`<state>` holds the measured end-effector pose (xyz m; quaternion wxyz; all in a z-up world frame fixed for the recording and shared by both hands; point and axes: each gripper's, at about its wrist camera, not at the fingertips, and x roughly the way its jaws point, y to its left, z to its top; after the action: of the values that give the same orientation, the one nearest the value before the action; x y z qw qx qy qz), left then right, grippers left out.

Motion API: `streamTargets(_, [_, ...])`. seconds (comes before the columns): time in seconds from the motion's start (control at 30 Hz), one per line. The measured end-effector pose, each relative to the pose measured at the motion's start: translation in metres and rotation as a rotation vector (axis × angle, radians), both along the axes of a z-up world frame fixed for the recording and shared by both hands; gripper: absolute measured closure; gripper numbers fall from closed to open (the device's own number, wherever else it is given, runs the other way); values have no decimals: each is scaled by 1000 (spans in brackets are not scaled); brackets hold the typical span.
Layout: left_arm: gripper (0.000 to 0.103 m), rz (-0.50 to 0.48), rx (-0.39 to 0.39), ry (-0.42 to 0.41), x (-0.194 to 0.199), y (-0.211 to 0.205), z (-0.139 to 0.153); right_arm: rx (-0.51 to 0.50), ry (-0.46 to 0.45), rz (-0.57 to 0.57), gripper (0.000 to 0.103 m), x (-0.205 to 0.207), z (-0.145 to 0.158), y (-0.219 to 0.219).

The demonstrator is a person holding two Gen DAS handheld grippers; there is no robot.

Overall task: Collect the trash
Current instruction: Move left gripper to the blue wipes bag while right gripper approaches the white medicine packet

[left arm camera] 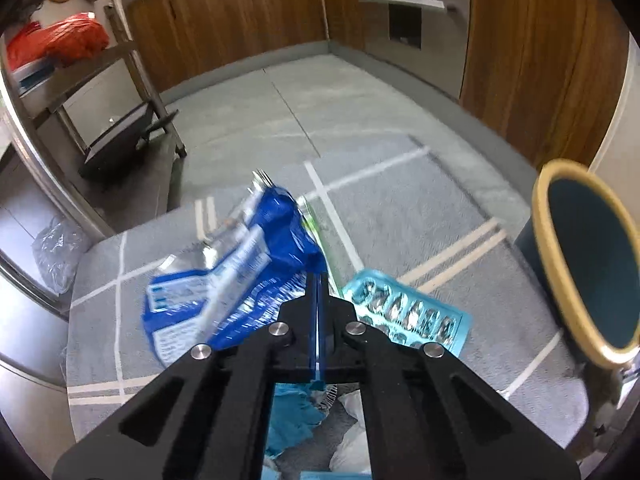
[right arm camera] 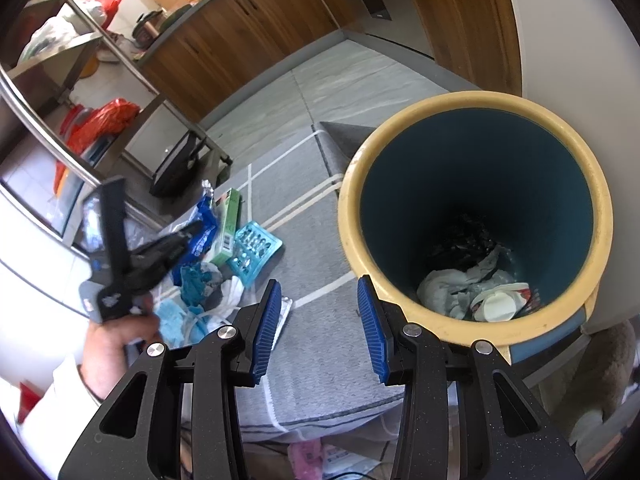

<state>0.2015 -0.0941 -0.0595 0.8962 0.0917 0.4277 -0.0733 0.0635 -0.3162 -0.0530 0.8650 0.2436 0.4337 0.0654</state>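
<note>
Blue wrapper [left arm camera: 240, 264] pinched in left gripper [left arm camera: 318, 280]

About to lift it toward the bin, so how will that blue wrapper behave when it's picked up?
The blue wrapper looks thin and creased, so probably floppy and very light. Its glossy foil may slip, though the left tool is shut on one edge, so the rest will likely dangle.

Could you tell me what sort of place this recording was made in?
Most likely a home kitchen: wooden cabinets under a countertop, a steel appliance with a bar handle, and a metal shelf rack holding bags.
</note>
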Motion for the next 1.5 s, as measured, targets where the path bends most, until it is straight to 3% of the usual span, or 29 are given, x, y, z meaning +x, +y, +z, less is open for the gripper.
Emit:
streamTargets(0.47, [103,91,-160,-146,-25,78,74,-32,25,60,61,9,-11,27])
streamTargets(0.83, [103,136,-347,-174,-53,141,89,-159,95,177,61,28,-39,86])
streamTargets(1.07, [102,116,-358,-132,-53,154,83,-219,110,186,60,34,-51,107])
streamTargets(1.13, [87,104,-333,-113,-50,152,76,-240,108,176,57,35,-51,108])
streamTargets(1.2, [45,94,-323,-99,-47,150,67,-242,110,170,53,36,-53,107])
streamTargets(1.3, [40,80,-293,-68,-39,143,51,-246,116,163,51,38,-56,105])
streamTargets(1.5, [40,-27,-210,-9,-21,114,19,-242,126,159,51,41,-62,102])
